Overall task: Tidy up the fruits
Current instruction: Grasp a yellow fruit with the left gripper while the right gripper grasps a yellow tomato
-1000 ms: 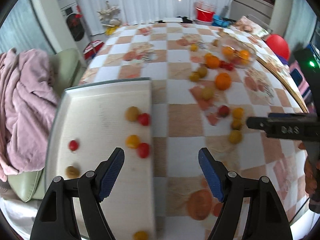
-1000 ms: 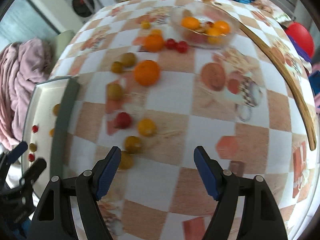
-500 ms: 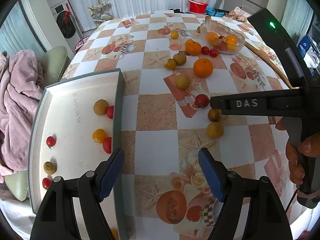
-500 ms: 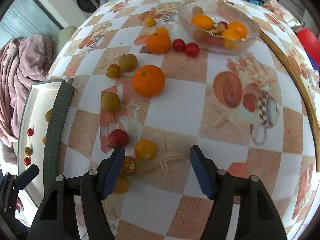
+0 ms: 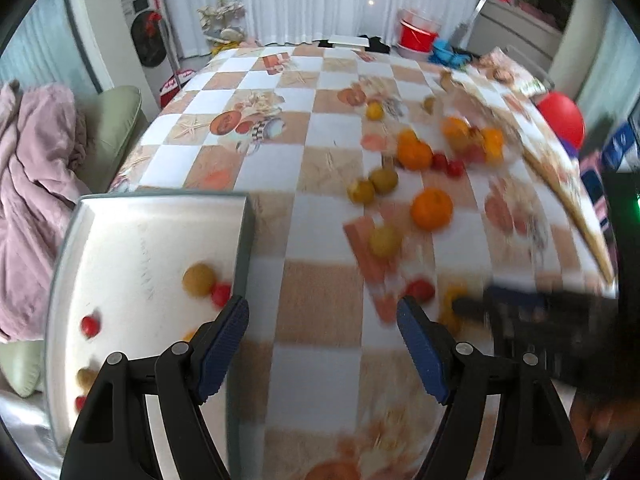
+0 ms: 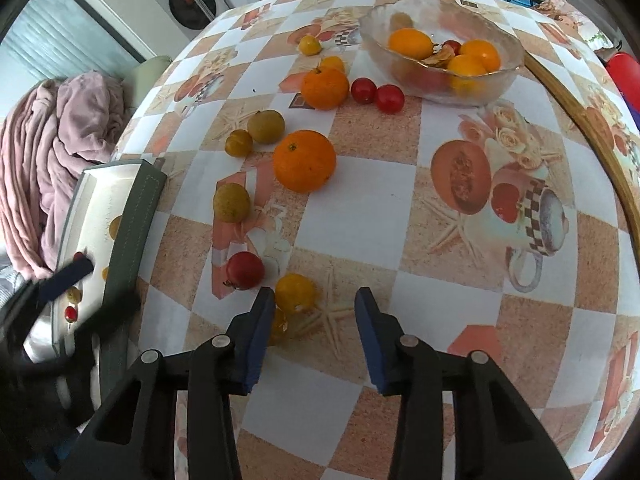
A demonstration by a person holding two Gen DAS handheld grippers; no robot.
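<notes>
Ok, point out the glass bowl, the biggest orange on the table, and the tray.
glass bowl [image 6: 502, 80]: right wrist view, near rim.
biggest orange [image 6: 304, 161]: right wrist view, middle of its peel.
tray [image 6: 138, 216]: right wrist view, grey side wall.

Black plastic gripper [image 6: 315, 322] arms, ribbed blue fingers [image 6: 258, 334], silver pivot screws.

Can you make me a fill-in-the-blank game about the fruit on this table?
1. The right claw is open, and the fruit nearest its tips is a small ____ one.
2. The clear bowl holds mostly ____ fruit.
3. Two red tomatoes sit between that bowl and an ____.
4. The white tray lies on the table's ____ side, seen from the left claw.

Missing words: yellow; orange; orange; left
</notes>
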